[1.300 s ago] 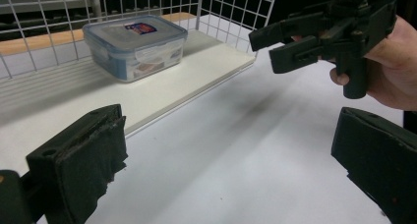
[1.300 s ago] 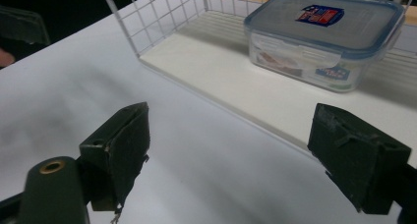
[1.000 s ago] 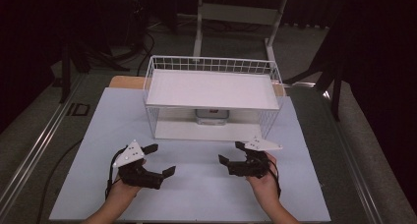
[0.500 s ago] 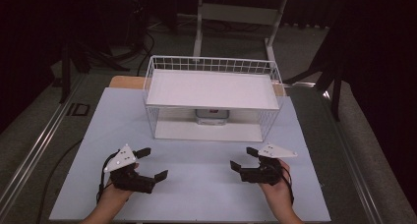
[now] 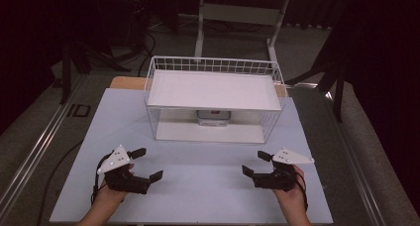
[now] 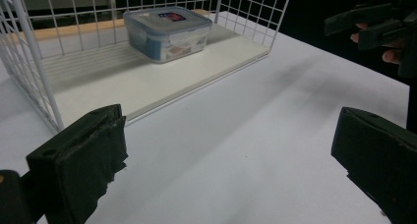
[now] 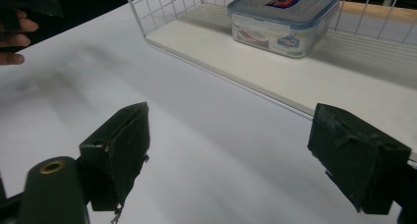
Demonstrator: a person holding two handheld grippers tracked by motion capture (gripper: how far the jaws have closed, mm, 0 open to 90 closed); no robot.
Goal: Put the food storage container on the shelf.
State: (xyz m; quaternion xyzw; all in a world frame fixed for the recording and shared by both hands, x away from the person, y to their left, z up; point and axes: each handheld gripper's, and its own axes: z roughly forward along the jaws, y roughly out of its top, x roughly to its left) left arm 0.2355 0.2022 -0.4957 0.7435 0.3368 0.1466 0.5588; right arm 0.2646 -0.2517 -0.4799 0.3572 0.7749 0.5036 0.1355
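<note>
A clear plastic box with a blue-rimmed lid (image 5: 213, 118) sits on the bottom board of a white wire rack (image 5: 153, 119), under its white top shelf (image 5: 213, 89). From the left gripper view the box (image 6: 167, 32) lies far ahead to the left, and from the right gripper view the same box (image 7: 284, 20) lies ahead to the right. My left gripper (image 5: 148, 163) hovers open near the front left of the white mat, its own view (image 6: 226, 160) showing bare mat between the jaws. My right gripper (image 5: 254, 163) is open at the front right, nothing between its jaws (image 7: 236, 155).
The white mat (image 5: 208, 196) spreads between the rack and the front edge. A wooden edge (image 5: 126, 82) shows behind the rack. A metal rail (image 5: 34, 151) runs along the left, and a stand's legs (image 5: 237, 18) rise at the back. The other gripper (image 6: 378, 25) appears top right.
Both grippers have drawn back from the rack toward the front edge and spread farther apart. Both stay open. The box has not moved.
</note>
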